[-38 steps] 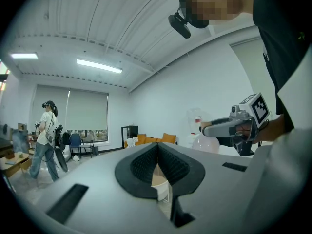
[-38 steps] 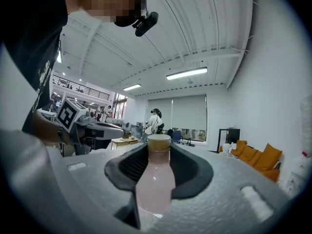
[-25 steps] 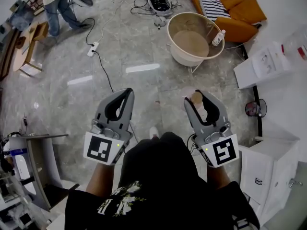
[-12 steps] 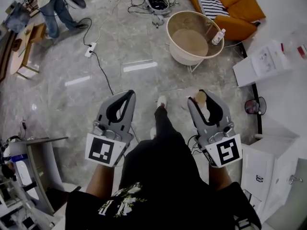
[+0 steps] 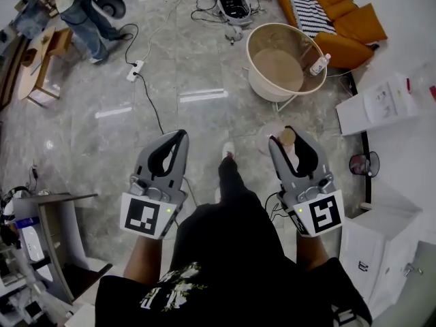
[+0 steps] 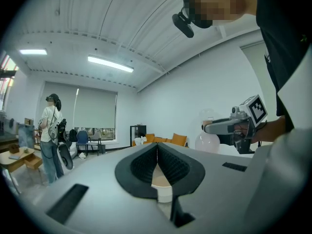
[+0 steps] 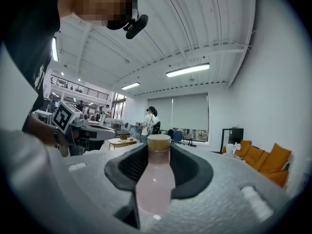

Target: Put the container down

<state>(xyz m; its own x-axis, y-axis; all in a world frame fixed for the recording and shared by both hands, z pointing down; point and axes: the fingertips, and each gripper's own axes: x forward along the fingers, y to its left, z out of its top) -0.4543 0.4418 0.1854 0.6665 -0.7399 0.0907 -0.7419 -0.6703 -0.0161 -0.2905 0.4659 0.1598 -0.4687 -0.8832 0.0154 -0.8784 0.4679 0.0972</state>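
Note:
The container is a pale pink bottle (image 7: pixel 155 182) with a tan cap, standing upright between the jaws of my right gripper (image 7: pixel 158 147), which is shut on it. In the head view the bottle's cap (image 5: pixel 287 137) shows at the tip of the right gripper (image 5: pixel 287 132), held in the air over the floor. My left gripper (image 5: pixel 174 139) is level with it on the left, jaws shut together with nothing between them (image 6: pixel 157 147). The left gripper view shows the bottle (image 6: pixel 208 141) from the side.
A round cream tub-shaped table (image 5: pixel 255 41) stands ahead to the right, with a small bottle (image 5: pixel 317 65) inside. Beyond it is an orange sofa (image 5: pixel 344 22). White cabinets (image 5: pixel 380 102) line the right. Cables and a power strip (image 5: pixel 134 70) cross the floor. A person (image 5: pixel 80 9) stands far left.
The wearer's leg has stepped forward between the grippers, and the round table has shifted right in view. Both grippers keep their pose, with the bottle still held.

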